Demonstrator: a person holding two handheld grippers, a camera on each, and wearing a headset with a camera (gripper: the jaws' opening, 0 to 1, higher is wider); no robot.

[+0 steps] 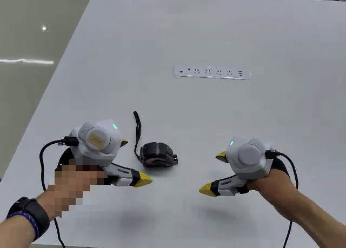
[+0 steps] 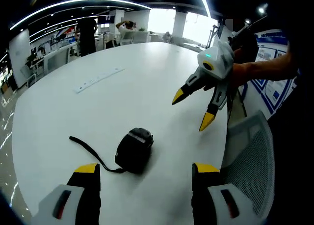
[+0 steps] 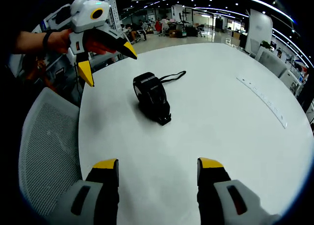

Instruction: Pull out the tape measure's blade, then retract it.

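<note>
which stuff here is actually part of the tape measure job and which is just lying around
Belongs to the job:
- tape measure with its black strap, blade not yet out
- left tongs and right tongs, both open, one on either side of it

Just lying about:
- white power strip, farther back
- mesh chair

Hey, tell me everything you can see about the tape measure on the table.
The tape measure is a compact black and dark grey case, plastic by its look, lying on the white table. No blade is drawn out. A black wrist strap trails from it. The open left gripper and right gripper flank it without touching.
</note>
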